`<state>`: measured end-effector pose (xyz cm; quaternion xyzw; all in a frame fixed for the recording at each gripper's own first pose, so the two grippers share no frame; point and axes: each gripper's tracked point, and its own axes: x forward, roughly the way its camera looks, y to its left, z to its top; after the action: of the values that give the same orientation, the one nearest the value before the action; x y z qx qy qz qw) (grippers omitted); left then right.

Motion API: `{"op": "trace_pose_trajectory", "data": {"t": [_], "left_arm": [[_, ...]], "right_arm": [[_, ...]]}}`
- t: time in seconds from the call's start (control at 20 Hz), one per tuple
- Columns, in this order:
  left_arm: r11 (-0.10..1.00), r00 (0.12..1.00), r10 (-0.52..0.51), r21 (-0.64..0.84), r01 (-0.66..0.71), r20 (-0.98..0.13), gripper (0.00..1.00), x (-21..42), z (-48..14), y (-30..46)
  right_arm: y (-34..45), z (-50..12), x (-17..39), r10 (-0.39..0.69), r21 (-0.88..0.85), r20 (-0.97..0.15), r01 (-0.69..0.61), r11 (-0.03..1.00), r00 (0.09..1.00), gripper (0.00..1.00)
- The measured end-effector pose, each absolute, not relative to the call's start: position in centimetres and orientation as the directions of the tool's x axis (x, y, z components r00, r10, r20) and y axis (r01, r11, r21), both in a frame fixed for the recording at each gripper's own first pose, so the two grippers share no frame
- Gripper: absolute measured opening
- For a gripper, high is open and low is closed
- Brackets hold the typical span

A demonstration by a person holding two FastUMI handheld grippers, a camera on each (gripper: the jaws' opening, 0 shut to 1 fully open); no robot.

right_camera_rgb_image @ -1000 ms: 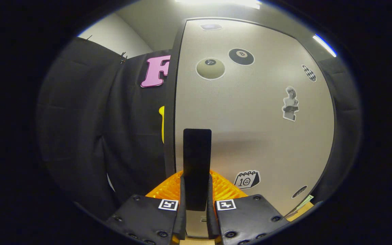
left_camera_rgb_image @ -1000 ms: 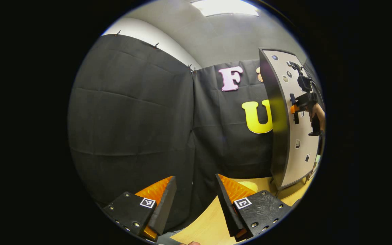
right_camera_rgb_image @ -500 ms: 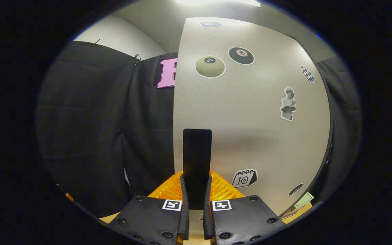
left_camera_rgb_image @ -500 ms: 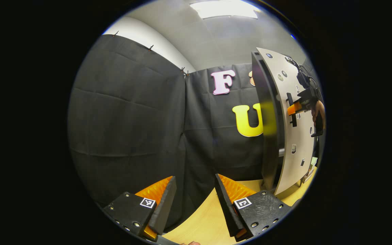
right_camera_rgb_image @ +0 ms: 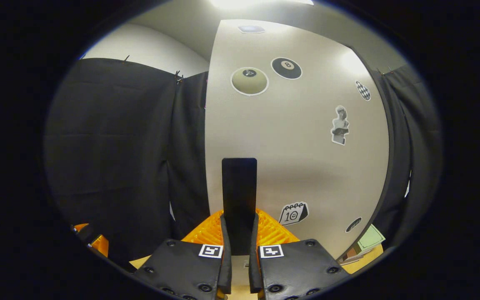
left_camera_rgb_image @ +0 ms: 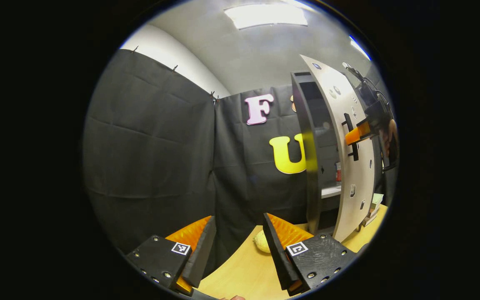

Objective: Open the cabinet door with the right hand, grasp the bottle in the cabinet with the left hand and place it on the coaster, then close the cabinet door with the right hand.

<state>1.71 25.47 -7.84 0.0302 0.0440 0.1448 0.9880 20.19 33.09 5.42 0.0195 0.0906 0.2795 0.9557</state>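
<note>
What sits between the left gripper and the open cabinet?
In the left gripper view, only bare tabletop and a small pale round object separate the left gripper from the cabinet.

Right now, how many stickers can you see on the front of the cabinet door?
7 on the cabinet door: one top edge, two ball stickers, a checkered one right, a statue mid-right, a calendar low, a dark oval lower right. The right gripper may hide more.

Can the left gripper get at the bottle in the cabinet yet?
Probably not yet. The cabinet door stands only partly open, leaving a narrow gap before the bottle, and the left gripper hangs open well short, over the table.
</note>
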Motion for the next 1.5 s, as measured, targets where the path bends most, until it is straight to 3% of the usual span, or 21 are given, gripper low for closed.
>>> {"op": "trace_pose_trajectory", "data": {"t": [0.75,1.5], "left_arm": [[0.991,0.989,0.127,0.053,-0.123,-0.081,0.66,5.7,-7.1,17.6],[0.982,0.981,-0.186,-0.041,0.184,-0.06,0.66,12.9,-8.1,6.3]], "right_arm": [[29.4,5.8,17.8,0.551,0.102,-0.157,-0.541,0.835,0.82,0.18],[24.4,6.2,14.7,0.411,0.058,-0.191,-0.407,0.911,0.892,0.18]]}}
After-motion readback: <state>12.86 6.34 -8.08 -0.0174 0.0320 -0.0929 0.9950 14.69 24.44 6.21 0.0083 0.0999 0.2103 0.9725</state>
